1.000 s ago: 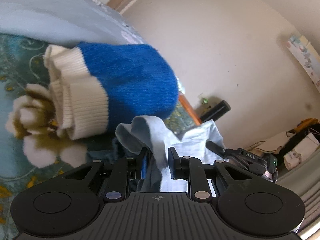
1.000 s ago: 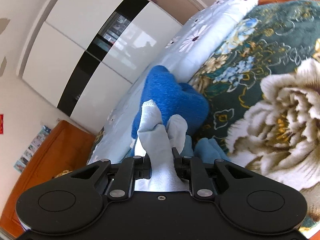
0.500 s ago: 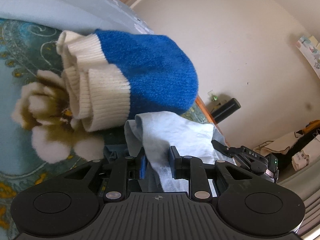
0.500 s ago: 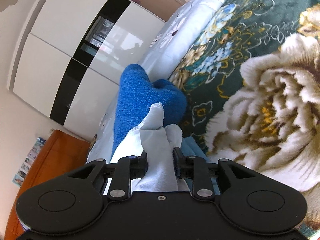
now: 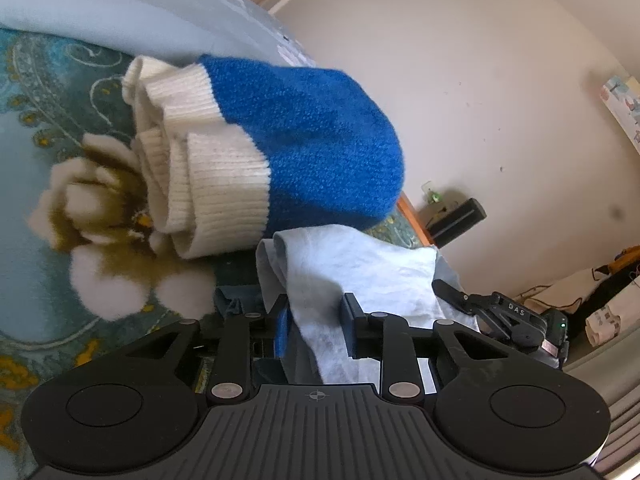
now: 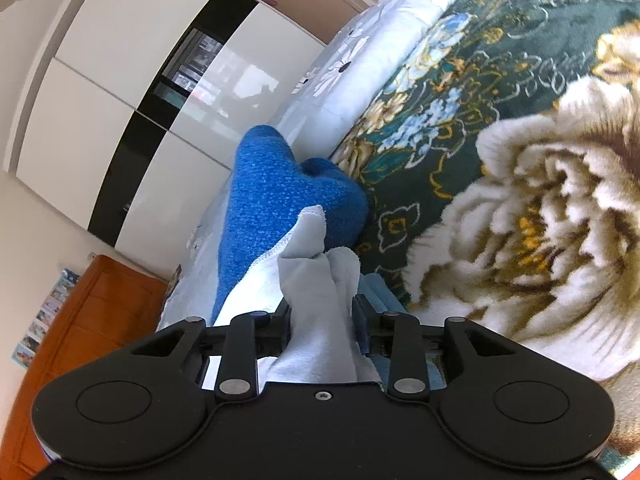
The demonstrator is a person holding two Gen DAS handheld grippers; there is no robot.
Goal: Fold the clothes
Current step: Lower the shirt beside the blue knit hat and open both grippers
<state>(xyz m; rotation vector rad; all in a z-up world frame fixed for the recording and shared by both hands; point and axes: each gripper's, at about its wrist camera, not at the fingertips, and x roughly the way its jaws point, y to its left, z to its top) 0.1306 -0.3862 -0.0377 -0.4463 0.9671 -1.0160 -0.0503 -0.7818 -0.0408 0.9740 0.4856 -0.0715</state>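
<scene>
A pale grey garment (image 5: 360, 268) lies bunched on the bed in front of a folded blue sweater (image 5: 320, 148) with cream ribbed cuffs. My left gripper (image 5: 314, 320) has this grey cloth running between its narrowly parted jaws, and the cloth touches both pads. In the right wrist view the same grey garment (image 6: 316, 276) stands up in a pinched peak against the blue sweater (image 6: 276, 208). My right gripper (image 6: 320, 320) has its jaws opening, and the bunched cloth still fills the gap between them. Both grippers sit low over the bed.
The green floral blanket (image 6: 520, 184) covers the bed, with a light blue quilt (image 5: 100, 4) behind the sweater. The other gripper (image 5: 508, 316) shows past the bed's edge in the left wrist view. A white wardrobe (image 6: 120, 92) and a wooden bed frame (image 6: 88, 312) stand to the left.
Both views have dropped closer to the bed. The jaws of both grippers have widened a little, the right more, and the grey cloth has spread out flatter beside the sweater.
</scene>
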